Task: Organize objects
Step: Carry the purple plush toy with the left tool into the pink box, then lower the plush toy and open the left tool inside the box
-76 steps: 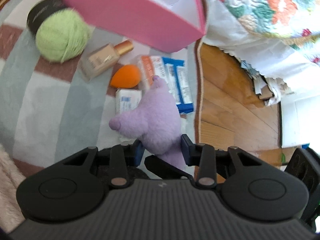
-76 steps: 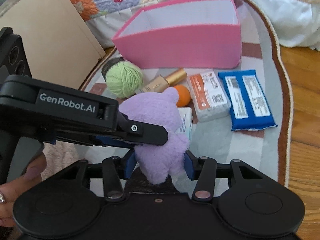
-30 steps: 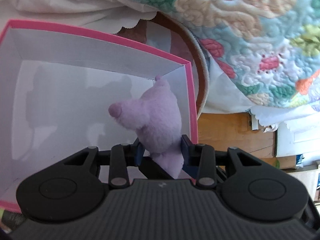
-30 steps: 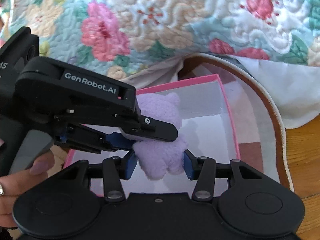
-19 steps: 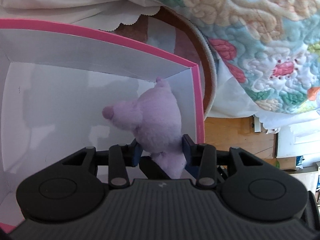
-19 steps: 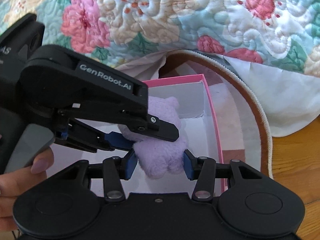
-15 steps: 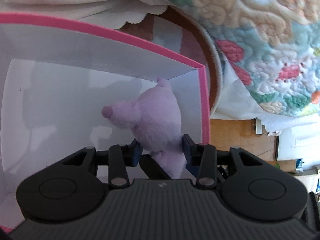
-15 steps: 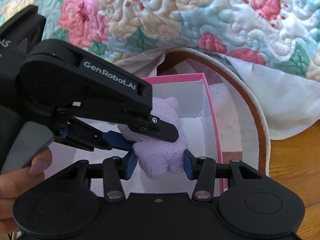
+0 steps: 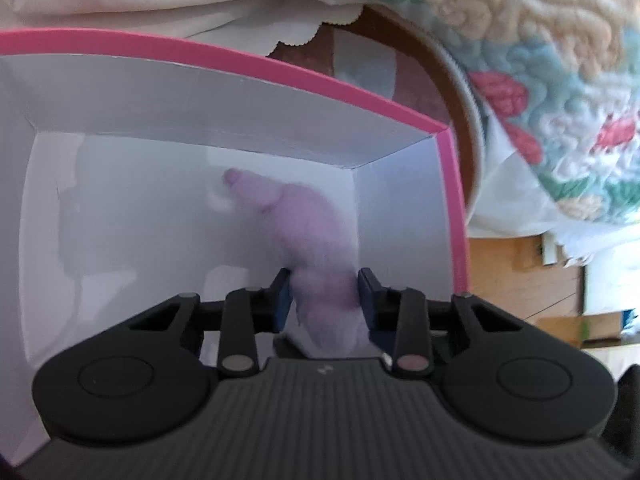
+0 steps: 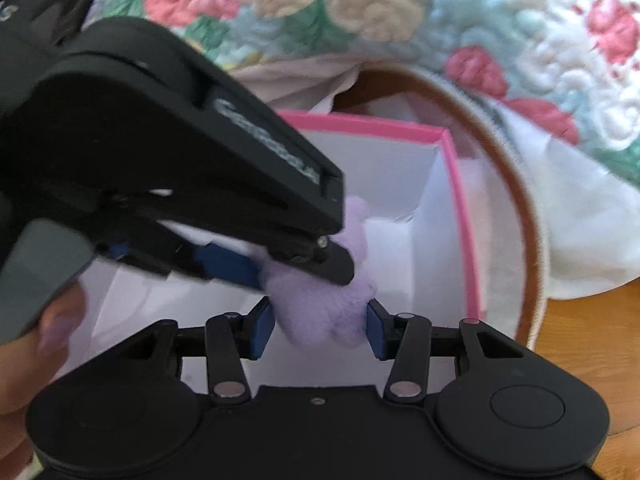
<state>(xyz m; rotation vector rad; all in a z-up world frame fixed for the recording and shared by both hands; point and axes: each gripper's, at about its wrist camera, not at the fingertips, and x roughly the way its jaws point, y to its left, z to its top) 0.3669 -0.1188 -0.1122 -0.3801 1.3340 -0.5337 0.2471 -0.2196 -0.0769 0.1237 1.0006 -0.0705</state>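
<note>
Left claw (image 9: 323, 300): my jaws are closing on the purple plush toy (image 9: 316, 240); both blue pads press its lower body.
Right claw (image 10: 320, 322): clamped on the same plush from the near side, one pad on each flank.
Plush toy: hangs between my two claws inside the pink box (image 9: 256, 66), near its right wall; one limb reaches left and far. Blurred, so I cannot tell whether it touches the floor of the box.
Box: pink outside and rim, white inside; nothing else visible in it.
Box surroundings: the box sits on a rug with a brown edge (image 10: 528, 216); a floral quilt (image 10: 400, 12) lies beyond it on the far side, wooden floor (image 9: 520, 272) to the right.
Left hand (image 10: 36, 344): fingers wrap the left claw's handle at the left edge of the right wrist view.
</note>
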